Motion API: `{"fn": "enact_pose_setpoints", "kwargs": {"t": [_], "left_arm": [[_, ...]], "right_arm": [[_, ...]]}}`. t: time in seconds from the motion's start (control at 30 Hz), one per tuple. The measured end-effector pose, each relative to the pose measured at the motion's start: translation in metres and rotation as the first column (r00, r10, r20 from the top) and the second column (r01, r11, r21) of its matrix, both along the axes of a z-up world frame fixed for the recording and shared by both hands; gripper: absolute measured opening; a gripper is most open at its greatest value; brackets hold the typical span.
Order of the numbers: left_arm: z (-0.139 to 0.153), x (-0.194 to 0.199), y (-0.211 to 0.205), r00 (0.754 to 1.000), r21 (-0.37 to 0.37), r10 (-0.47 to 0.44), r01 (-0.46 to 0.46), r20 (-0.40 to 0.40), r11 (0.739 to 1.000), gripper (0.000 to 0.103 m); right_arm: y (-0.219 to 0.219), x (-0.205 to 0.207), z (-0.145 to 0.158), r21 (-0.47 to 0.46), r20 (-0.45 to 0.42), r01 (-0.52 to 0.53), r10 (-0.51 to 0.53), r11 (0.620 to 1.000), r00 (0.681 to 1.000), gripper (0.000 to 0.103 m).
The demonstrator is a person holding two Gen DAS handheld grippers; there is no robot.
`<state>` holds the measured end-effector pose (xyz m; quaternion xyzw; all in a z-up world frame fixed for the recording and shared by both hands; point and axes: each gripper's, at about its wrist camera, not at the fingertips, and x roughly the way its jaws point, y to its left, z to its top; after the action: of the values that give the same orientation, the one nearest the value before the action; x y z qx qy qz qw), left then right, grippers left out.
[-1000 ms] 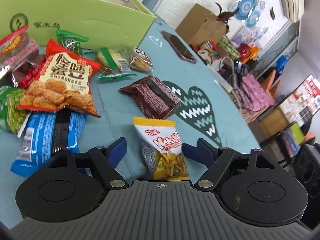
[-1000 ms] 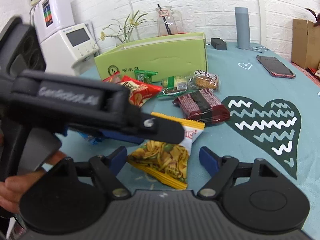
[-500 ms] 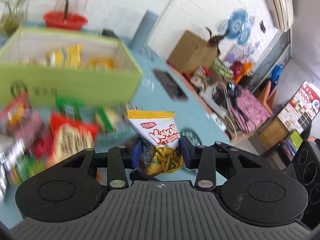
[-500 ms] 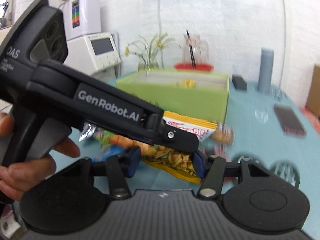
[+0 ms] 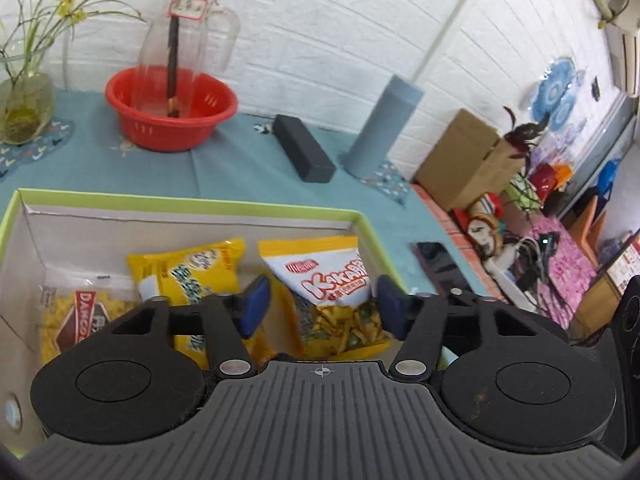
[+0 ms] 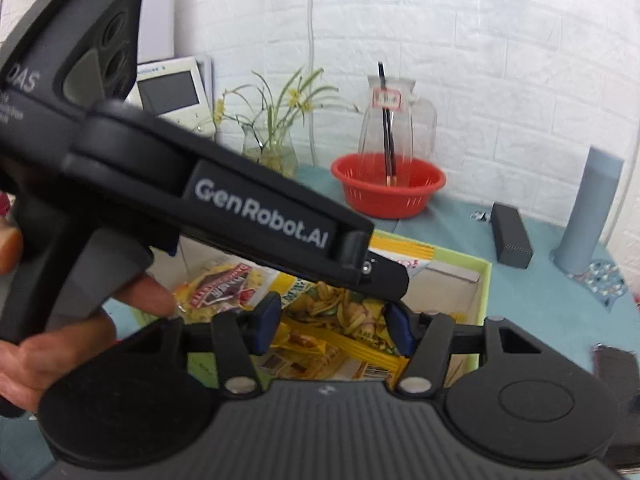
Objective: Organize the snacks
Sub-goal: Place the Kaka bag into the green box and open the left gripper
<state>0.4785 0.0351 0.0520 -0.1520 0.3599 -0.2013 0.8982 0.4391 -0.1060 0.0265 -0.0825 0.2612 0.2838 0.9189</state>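
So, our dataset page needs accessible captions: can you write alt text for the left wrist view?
The left gripper, jaws opening, hovers over a green-rimmed box with a Kakapi snack bag loose between its blue fingers. Two yellow snack bags already lie inside.

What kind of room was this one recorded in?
Probably a lived-in home or a small shop's back room, not a lab: a cloth-covered table with a plant vase and red basin, against a white brick wall, and cluttered household goods alongside.
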Motion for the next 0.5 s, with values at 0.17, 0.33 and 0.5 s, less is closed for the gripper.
{"fn": "enact_pose_setpoints", "kwargs": {"t": [0.17, 0.33, 0.5], "left_arm": [[0.013, -0.014, 0.009, 0.997, -0.009, 0.02, -0.019, 0.071, 1.0, 0.068], [0.04, -0.05, 0.007, 0.99, -0.036, 0.025, -0.021, 0.136, 0.999, 0.072], [0.041, -0.117, -0.008, 0.987, -0.046, -0.021, 0.029, 0.161, 0.999, 0.082]], "right_arm": [[-0.012, -0.018, 0.008, 0.046, 0.046, 0.023, -0.026, 0.999, 0.999, 0.07], [-0.039, -0.06, 0.04, 0.104, 0.141, 0.033, -0.048, 0.994, 0.989, 0.077], [-0.07, -0.119, 0.041, 0.104, 0.182, 0.09, -0.108, 0.99, 0.977, 0.093]]}}
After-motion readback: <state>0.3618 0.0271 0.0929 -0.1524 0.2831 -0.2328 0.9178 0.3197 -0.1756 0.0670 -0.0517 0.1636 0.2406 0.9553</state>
